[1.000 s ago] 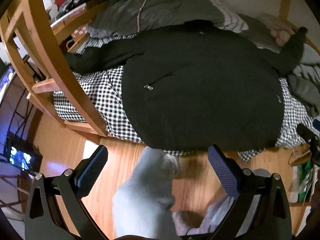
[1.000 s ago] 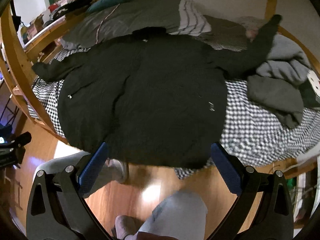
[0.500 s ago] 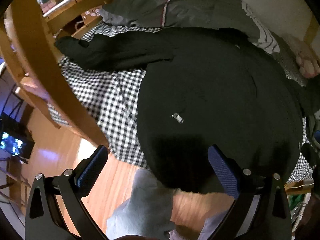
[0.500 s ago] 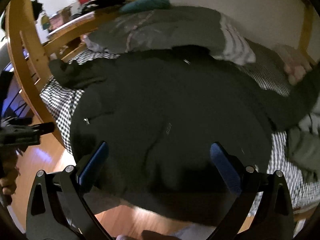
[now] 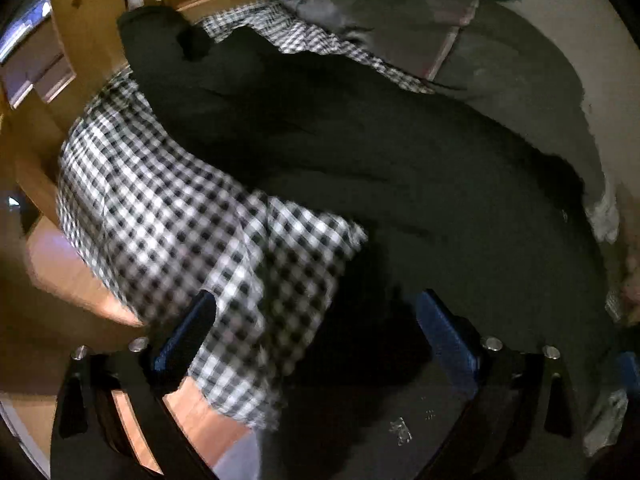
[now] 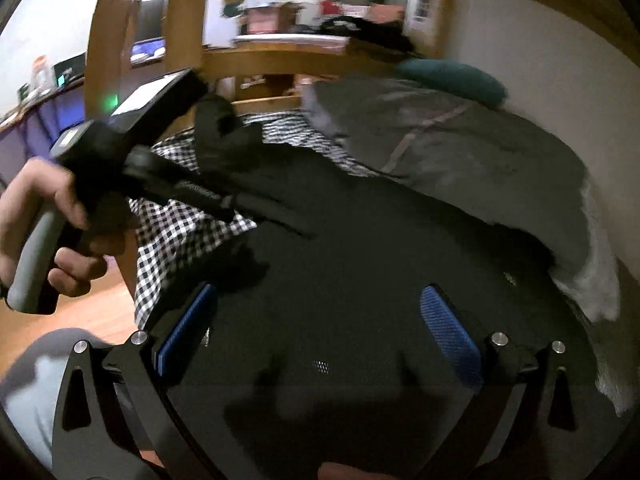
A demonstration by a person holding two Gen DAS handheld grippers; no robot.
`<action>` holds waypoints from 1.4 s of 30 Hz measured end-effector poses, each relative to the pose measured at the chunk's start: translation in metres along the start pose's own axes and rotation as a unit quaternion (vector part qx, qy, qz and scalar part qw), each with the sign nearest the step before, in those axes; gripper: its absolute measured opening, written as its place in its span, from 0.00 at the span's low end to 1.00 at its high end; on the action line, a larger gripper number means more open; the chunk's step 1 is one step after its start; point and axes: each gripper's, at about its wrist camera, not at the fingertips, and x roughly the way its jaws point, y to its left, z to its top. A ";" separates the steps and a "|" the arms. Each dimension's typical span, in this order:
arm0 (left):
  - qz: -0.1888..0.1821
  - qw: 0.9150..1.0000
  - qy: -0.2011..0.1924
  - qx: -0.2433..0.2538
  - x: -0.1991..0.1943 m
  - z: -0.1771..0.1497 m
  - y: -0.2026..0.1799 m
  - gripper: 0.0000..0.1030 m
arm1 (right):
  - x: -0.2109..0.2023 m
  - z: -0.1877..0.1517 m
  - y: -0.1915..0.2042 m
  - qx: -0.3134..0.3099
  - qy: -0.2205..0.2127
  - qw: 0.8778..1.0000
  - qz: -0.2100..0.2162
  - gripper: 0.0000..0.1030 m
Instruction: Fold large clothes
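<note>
Black jacket [image 5: 400, 200] lies spread across the bed, on the black-and-white checked sheet [image 5: 168, 216], and it fills most of both my wrist views. One sleeve [image 5: 160, 48] stretches out towards the wooden bed frame [image 5: 80, 20] at the far corner. Behind the jacket, a grey duvet [image 6: 460, 152] is bunched up against the wall, with a teal pillow [image 6: 452, 76] at its far end.

My left claw [image 5: 316, 332] is spread wide, low over the jacket's near edge where it meets the checked sheet; nothing sits between its blue pads. My right claw [image 6: 316, 328] is just as wide and hangs over the jacket's body, also holding nothing. From the right wrist view I can see the left hand [image 6: 52, 220] gripping the other tool's handle, with its fingers reaching out over the sleeve; whether they touch the cloth I cannot tell through the blur. Wooden floor [image 5: 192, 412] shows below the bed edge.
</note>
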 end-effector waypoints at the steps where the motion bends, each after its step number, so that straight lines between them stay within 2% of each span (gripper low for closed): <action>1: 0.009 1.000 0.004 -0.006 0.008 0.006 0.001 0.92 | 0.011 0.002 -0.001 -0.004 0.001 1.000 0.010 0.98; 2: 0.029 0.999 -0.002 -0.013 0.017 0.013 0.002 0.92 | 0.028 0.007 0.000 -0.011 -0.003 1.000 0.020 0.98; 5: 0.046 0.998 -0.035 -0.018 0.033 0.032 0.004 0.92 | 0.064 0.015 0.002 -0.038 -0.001 0.999 0.011 0.98; 7: 0.036 0.998 -0.045 -0.036 0.043 0.045 0.009 0.92 | 0.086 0.024 0.006 -0.070 0.003 0.998 -0.004 0.98; 10: -0.004 0.993 -0.058 -0.104 0.058 0.068 0.028 0.92 | 0.106 0.038 0.010 -0.106 -0.008 0.994 0.006 0.97; 11: -0.009 0.988 -0.064 -0.137 0.064 0.076 0.038 0.92 | 0.113 0.042 0.015 -0.123 -0.010 0.992 0.003 0.98; 13: 0.004 0.982 -0.073 -0.172 0.068 0.087 0.052 0.92 | 0.126 0.049 0.026 -0.163 -0.012 0.987 0.002 0.97; 16: 0.014 0.968 -0.123 -0.218 0.065 0.106 0.077 0.92 | 0.154 0.059 0.046 -0.207 -0.012 0.978 0.033 0.97; 20: 0.016 0.962 -0.132 -0.240 0.074 0.135 0.095 0.92 | 0.190 0.071 0.065 -0.227 0.000 0.973 0.044 0.96; 23: -0.001 0.961 -0.125 -0.247 0.084 0.150 0.101 0.92 | 0.225 0.074 0.075 -0.239 0.048 0.968 0.053 0.70; 25: -0.027 0.958 -0.119 -0.261 0.090 0.153 0.103 0.92 | 0.233 0.068 0.077 -0.242 0.062 0.967 0.048 0.68; 26: -0.042 0.954 -0.120 -0.272 0.092 0.151 0.107 0.92 | 0.231 0.067 0.077 -0.230 0.063 0.970 0.052 0.60; 27: -0.064 0.946 -0.126 -0.291 0.094 0.150 0.114 0.91 | 0.229 0.067 0.074 -0.217 0.064 0.973 0.052 0.45; 28: -0.082 0.941 -0.125 -0.302 0.097 0.150 0.117 0.78 | 0.225 0.067 0.067 -0.201 0.057 0.977 0.048 0.38; 29: -0.101 0.938 -0.123 -0.307 0.098 0.147 0.120 0.68 | 0.220 0.068 0.063 -0.190 0.051 0.979 0.048 0.27; 30: -0.122 0.938 -0.119 -0.302 0.101 0.149 0.115 0.51 | 0.215 0.068 0.056 -0.171 0.048 0.982 0.061 0.21; 31: -0.132 0.941 -0.118 -0.288 0.101 0.152 0.108 0.39 | 0.210 0.069 0.048 -0.151 0.046 0.985 0.075 0.20; 32: -0.136 0.944 -0.119 -0.275 0.100 0.155 0.103 0.34 | 0.199 0.069 0.035 -0.120 0.043 0.987 0.098 0.19; 33: -0.141 0.948 -0.126 -0.256 0.095 0.157 0.094 0.27 | 0.192 0.069 0.026 -0.098 0.042 0.988 0.112 0.19; 35: -0.152 0.949 -0.141 -0.237 0.086 0.159 0.084 0.24 | 0.171 0.064 0.003 -0.033 0.041 0.988 0.148 0.22; 37: -0.157 0.951 -0.161 -0.212 0.071 0.161 0.070 0.21 | 0.155 0.059 -0.016 0.025 0.042 0.983 0.175 0.53; 38: -0.155 0.954 -0.173 -0.190 0.061 0.162 0.059 0.20 | 0.140 0.053 -0.034 0.068 0.034 0.980 0.186 0.90; 39: -0.152 0.956 -0.182 -0.172 0.054 0.160 0.050 0.20 | 0.122 0.045 -0.049 0.106 0.015 0.976 0.192 0.97; 40: -0.147 0.959 -0.192 -0.149 0.045 0.159 0.038 0.19 | 0.101 0.039 -0.072 0.157 -0.007 0.965 0.209 0.97; 42: -0.128 0.964 -0.218 -0.077 0.022 0.153 -0.001 0.19 | 0.071 0.032 -0.104 0.215 -0.026 0.952 0.217 0.97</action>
